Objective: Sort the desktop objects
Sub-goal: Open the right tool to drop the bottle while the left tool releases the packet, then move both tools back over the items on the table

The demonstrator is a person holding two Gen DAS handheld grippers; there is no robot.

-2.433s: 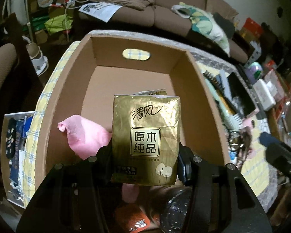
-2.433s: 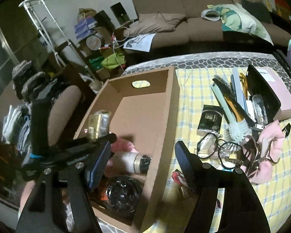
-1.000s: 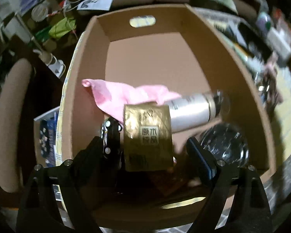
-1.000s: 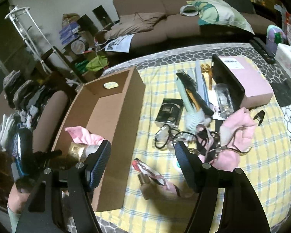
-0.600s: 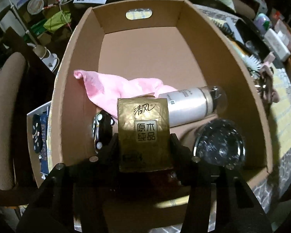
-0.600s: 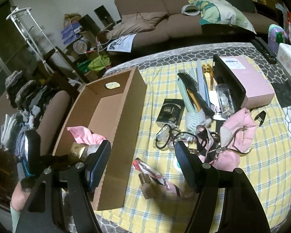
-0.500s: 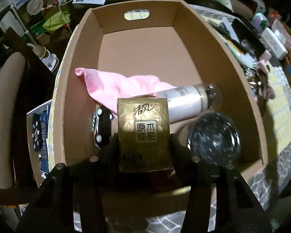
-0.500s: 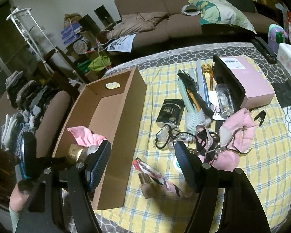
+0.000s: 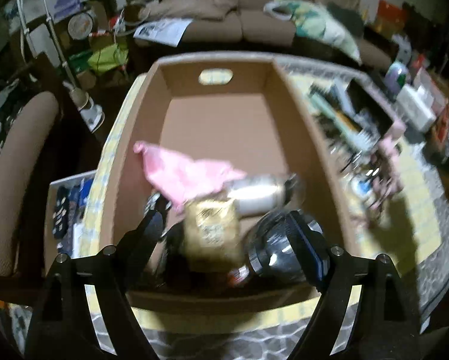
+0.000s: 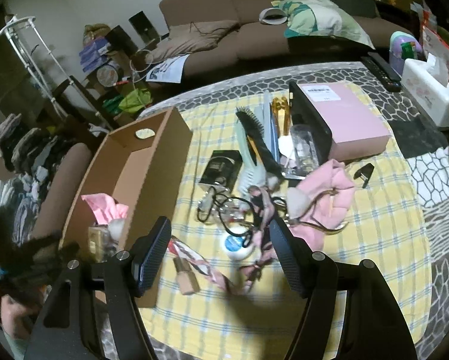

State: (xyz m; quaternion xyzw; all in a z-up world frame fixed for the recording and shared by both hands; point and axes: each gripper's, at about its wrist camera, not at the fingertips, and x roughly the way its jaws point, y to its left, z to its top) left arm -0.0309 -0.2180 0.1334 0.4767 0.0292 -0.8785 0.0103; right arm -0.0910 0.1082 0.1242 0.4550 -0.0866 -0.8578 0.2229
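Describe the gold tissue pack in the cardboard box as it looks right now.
The gold tissue pack is a soft, shiny foil-look packet, its printed face blurred here. It lies in the near end of the cardboard box, leaning over a dark item beneath it. The pink cloth and the silver bottle sit just behind it, and a round dark glossy object is at its right. The left claw has just opened; its fingers stand clear of the pack.

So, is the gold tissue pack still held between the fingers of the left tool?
No, the gold tissue pack lies in the cardboard box, and the left tool has just opened, its fingers clear of it.
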